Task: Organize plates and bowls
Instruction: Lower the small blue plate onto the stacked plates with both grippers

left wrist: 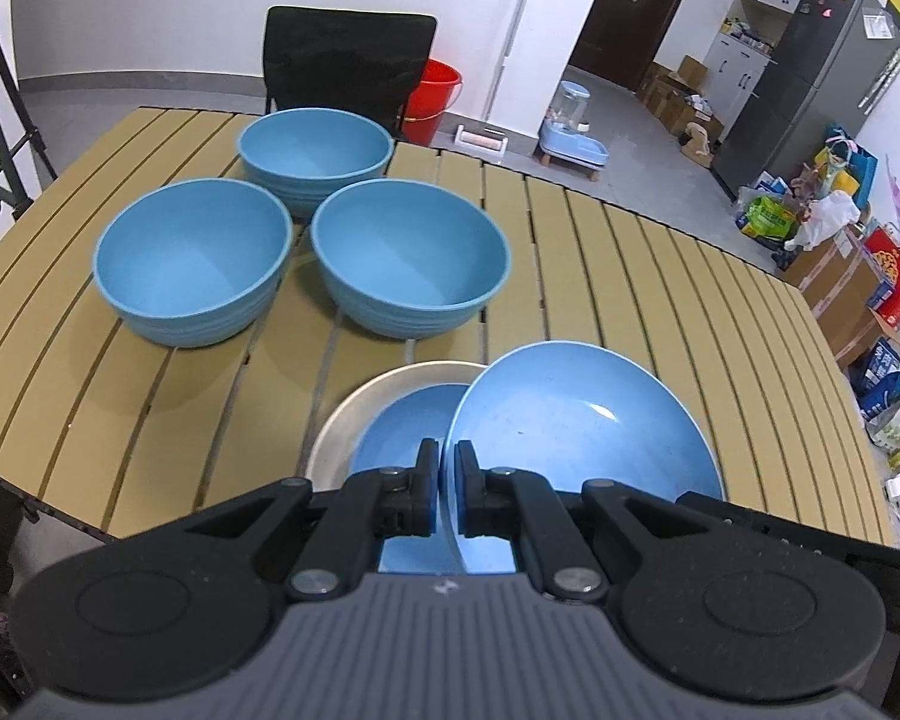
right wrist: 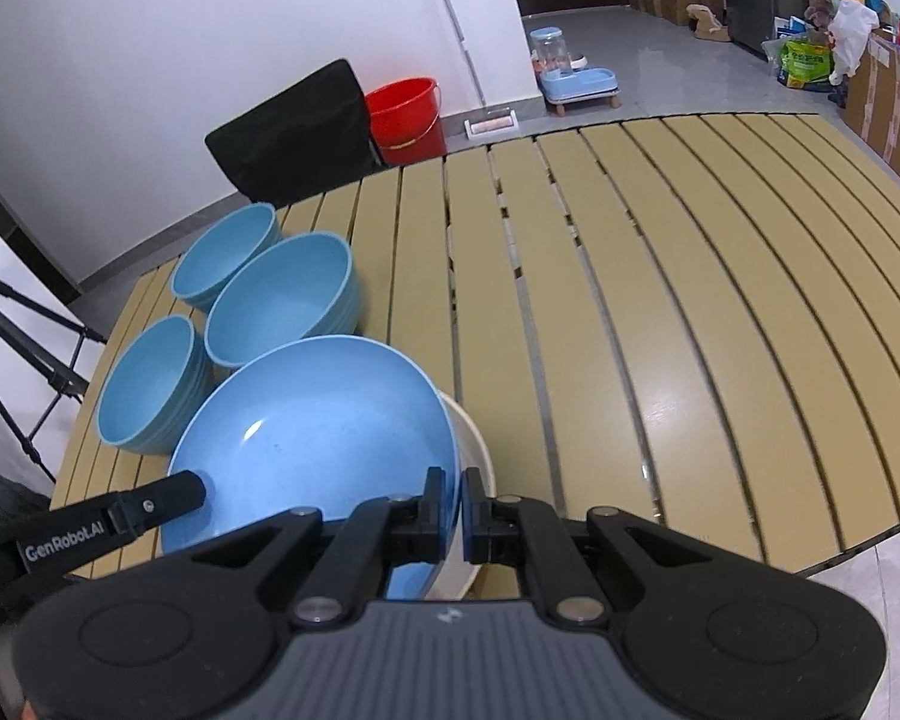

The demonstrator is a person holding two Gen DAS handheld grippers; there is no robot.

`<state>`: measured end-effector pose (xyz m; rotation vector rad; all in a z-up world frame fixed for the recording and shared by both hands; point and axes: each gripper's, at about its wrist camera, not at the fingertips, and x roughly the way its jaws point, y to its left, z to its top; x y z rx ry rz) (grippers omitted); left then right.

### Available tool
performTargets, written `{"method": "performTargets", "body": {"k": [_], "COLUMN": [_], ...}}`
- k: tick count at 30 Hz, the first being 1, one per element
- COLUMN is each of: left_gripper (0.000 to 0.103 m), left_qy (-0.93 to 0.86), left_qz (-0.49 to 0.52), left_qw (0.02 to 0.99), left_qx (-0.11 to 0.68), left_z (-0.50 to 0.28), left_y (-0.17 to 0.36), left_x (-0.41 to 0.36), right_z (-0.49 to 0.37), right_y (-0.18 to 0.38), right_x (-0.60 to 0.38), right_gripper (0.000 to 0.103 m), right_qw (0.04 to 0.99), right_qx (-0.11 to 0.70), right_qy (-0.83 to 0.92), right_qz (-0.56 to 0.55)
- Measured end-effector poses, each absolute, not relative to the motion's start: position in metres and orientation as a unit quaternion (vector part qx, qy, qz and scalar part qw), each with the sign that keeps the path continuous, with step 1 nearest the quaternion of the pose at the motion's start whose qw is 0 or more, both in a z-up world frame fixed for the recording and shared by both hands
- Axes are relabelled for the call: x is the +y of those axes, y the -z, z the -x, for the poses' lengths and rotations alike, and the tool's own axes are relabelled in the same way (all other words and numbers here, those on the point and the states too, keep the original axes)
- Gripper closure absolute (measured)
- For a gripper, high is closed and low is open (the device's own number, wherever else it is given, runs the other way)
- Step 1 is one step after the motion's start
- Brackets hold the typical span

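A blue plate (left wrist: 576,420) is held tilted over a cream plate (left wrist: 390,381) that carries another blue plate (left wrist: 411,426). My left gripper (left wrist: 447,471) is shut on the tilted plate's near-left rim. My right gripper (right wrist: 455,501) is shut on the same blue plate (right wrist: 318,426) at its right rim, above the cream plate (right wrist: 474,456). The left gripper's finger (right wrist: 168,495) shows at that plate's left edge. Three blue bowls (left wrist: 192,258) (left wrist: 411,255) (left wrist: 315,150) stand on the table behind; they also show in the right wrist view (right wrist: 150,384) (right wrist: 282,300) (right wrist: 225,255).
The slatted tan table (right wrist: 660,324) stretches to the right of the plates. A black chair (left wrist: 345,60) and a red bucket (left wrist: 432,99) stand behind the table's far edge. Boxes, bags and a fridge (left wrist: 810,84) line the room's right side.
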<state>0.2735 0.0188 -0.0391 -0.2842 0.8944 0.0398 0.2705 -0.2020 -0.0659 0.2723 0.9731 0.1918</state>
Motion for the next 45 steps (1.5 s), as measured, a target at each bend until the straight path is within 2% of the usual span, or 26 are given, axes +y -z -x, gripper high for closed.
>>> {"method": "performTargets", "body": {"k": [16,45], "left_gripper": [0.097,0.097], "left_qy": [-0.032,-0.042], "left_qz": [0.107,0.059], "left_qw": [0.887,0.893], "left_qx": [0.448,0.444], "left_z": [-0.294,-0.293], "left_y": [0.089,0.103], "left_x": [0.03,0.028], "right_z": [-0.293,-0.298], "right_y": [0.109,0.125], "right_x": [-0.169,-0.129], "right_gripper": [0.098,0.096], "right_qw": [0.867,0.882], "right_qx": [0.482,0.464], "right_qy": [-0.085,-0.075], "right_qz": [-0.095,0.024]}}
